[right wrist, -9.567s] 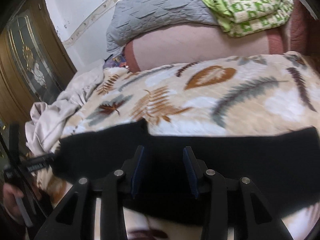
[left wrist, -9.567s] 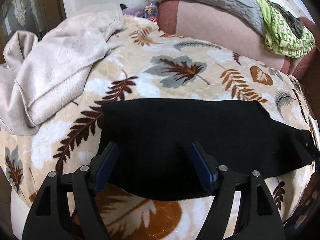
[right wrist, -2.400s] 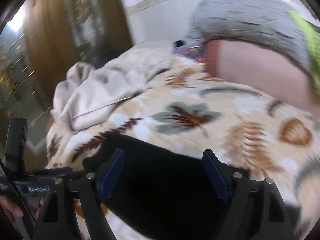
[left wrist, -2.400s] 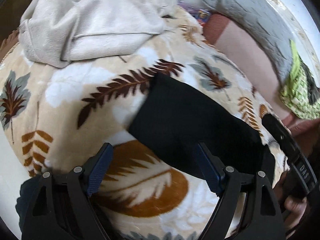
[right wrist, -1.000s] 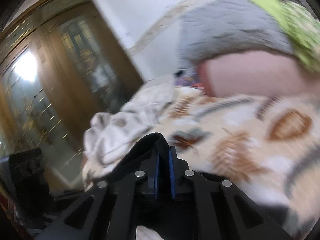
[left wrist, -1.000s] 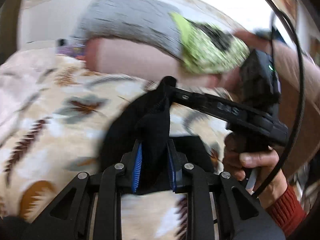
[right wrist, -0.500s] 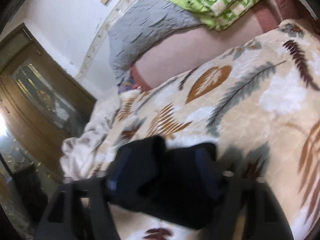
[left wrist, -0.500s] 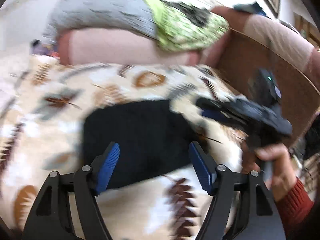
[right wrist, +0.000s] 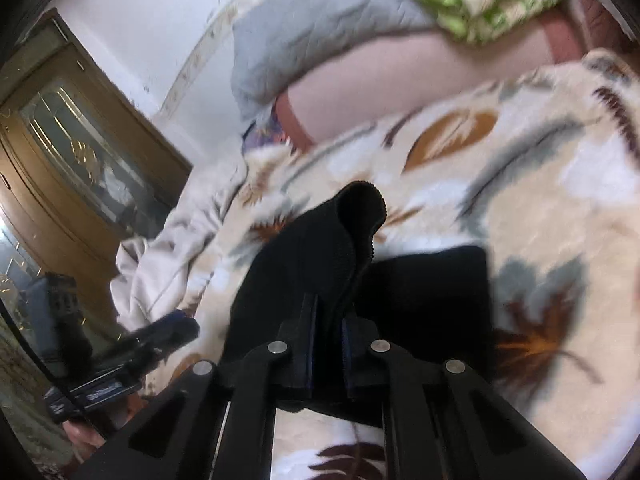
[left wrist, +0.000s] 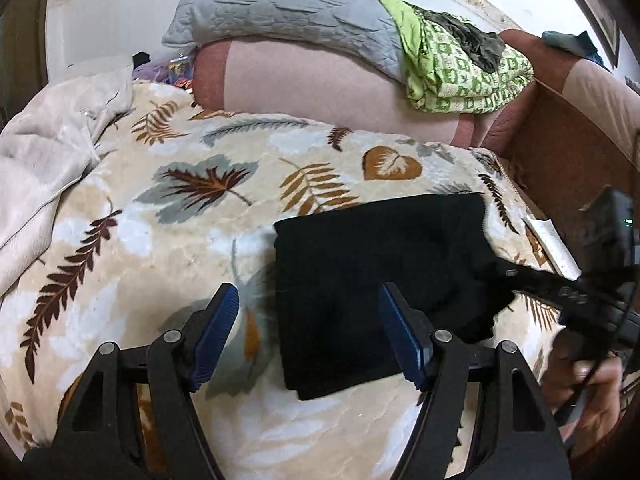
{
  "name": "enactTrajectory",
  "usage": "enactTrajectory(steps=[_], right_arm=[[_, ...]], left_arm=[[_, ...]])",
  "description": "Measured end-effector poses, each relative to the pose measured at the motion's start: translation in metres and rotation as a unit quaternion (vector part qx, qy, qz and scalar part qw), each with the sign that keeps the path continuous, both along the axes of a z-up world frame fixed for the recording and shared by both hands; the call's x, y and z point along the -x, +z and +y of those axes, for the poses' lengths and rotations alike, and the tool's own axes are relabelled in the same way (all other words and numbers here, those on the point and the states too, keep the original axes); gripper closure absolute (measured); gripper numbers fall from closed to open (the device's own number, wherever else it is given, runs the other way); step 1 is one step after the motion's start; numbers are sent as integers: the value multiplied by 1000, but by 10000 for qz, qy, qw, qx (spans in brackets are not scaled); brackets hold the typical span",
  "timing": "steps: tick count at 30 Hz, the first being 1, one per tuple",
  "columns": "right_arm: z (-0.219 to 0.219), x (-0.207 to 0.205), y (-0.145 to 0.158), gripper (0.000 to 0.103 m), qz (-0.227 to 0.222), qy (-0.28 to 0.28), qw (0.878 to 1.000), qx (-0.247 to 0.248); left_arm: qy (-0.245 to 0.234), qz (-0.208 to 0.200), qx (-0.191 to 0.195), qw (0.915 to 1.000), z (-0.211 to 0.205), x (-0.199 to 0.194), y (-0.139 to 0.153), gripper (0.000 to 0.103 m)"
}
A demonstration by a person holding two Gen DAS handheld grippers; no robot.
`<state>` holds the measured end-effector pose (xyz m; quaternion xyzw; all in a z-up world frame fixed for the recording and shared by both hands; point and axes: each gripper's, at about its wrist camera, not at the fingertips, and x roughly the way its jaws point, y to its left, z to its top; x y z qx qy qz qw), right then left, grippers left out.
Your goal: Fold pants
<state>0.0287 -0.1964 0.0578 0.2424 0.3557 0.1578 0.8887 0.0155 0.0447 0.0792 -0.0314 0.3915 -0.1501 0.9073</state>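
Note:
The black pants (left wrist: 380, 264) lie folded into a compact rectangle on the leaf-print blanket (left wrist: 180, 208). My left gripper (left wrist: 308, 332) is open and empty, held just above the near edge of the pants. My right gripper (right wrist: 326, 356) is shut on a bunched edge of the black pants (right wrist: 328, 248) and lifts that edge off the blanket. In the left wrist view the right gripper (left wrist: 500, 274) reaches in from the right and meets the pants' right edge. The left gripper (right wrist: 160, 334) shows at the left of the right wrist view.
A crumpled beige garment (left wrist: 48, 152) lies at the left of the bed. A grey quilted pillow (left wrist: 288, 4) and a green patterned cloth (left wrist: 460, 68) rest on a pink bolster (left wrist: 320, 84) at the back. A brown headboard (left wrist: 568, 160) stands right, a wooden cabinet (right wrist: 80, 160) left.
The left gripper let go of the pants about half a second ago and stays open above them. The right gripper, open then, has shut on the pants' edge and raised it.

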Motion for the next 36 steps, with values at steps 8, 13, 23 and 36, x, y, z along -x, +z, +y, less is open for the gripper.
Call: enactTrajectory(steps=[8,13,23,36], right_arm=[[-23,3,-39,93,724,-484,9941,649],[-22,16,-13,73,397,-587,9947,746],[13,-17,18,71,-160,-214,9928,1164],[16,-51,-35,73,308,-189,9912,1276]], left_arm=[[-232,581,-292,9976,-45,-20,-46,31],[-113,400,-361,9985,-40,-17,-34,31],[45,234,-521,9984,-47,-49,-24,29],[97,461,-542,9974,-64,-71,-51,21]])
